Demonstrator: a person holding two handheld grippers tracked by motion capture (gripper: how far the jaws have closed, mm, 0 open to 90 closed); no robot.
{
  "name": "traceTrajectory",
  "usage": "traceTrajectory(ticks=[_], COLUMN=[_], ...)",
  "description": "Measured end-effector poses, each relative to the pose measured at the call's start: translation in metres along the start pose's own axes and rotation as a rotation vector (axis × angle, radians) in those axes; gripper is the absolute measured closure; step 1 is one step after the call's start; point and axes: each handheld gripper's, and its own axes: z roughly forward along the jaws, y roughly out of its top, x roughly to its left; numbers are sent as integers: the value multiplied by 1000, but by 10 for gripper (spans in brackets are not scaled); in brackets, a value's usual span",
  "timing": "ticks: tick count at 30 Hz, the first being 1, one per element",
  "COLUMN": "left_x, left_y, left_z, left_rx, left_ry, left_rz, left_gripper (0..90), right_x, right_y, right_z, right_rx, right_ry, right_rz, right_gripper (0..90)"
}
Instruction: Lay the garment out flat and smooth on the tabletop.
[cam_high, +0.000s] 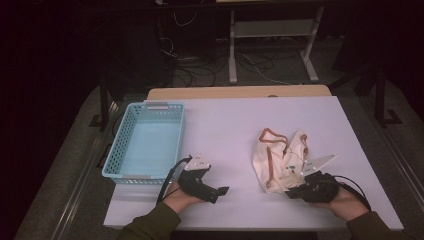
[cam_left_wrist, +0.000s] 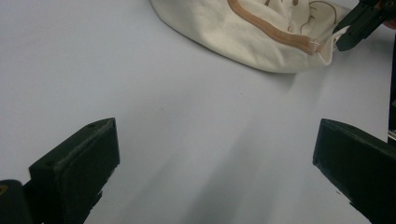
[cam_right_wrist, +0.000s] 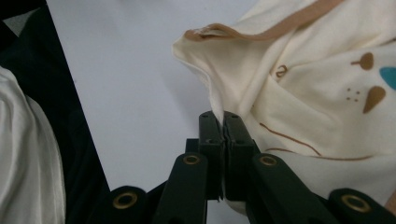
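Observation:
A cream garment (cam_high: 278, 161) with brown trim and small printed figures lies crumpled on the right half of the white table (cam_high: 225, 125). My right gripper (cam_high: 292, 192) is at its near edge, shut on a fold of the cloth. In the right gripper view the jaws (cam_right_wrist: 223, 117) are pressed together with the garment's (cam_right_wrist: 303, 70) edge pinched between them. My left gripper (cam_high: 221, 191) rests low over the table left of the garment and points towards it. Its jaws stand wide open with nothing between them (cam_left_wrist: 217, 140). Its view shows the garment (cam_left_wrist: 252, 32) ahead and the right gripper (cam_left_wrist: 359, 23) at its corner.
A light blue plastic basket (cam_high: 116, 150) with nothing in it stands at the table's left side, just beyond my left hand. Bare table lies between the two grippers. The table's near edge (cam_right_wrist: 79, 93) runs close to the right gripper, with dark floor past it.

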Motion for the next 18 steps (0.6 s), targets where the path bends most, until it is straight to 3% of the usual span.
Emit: traceTrajectory(ticks=[6, 9, 13, 18], left_x=[0, 0, 0, -1], left_y=[0, 0, 0, 0], left_z=[0, 1, 1, 2], left_rx=[3, 2, 3, 5], left_ry=[0, 1, 0, -1], left_rz=[4, 2, 3, 3], left_gripper=[0, 0, 0, 0], right_x=[-3, -3, -3, -7], right_y=[-7, -4, 1, 11], right_z=[0, -4, -14, -25], right_rx=[11, -2, -49, -107], right_ry=[-9, -7, -17, -55], right_rz=[13, 14, 33, 53], right_gripper=[849, 755, 631, 572])
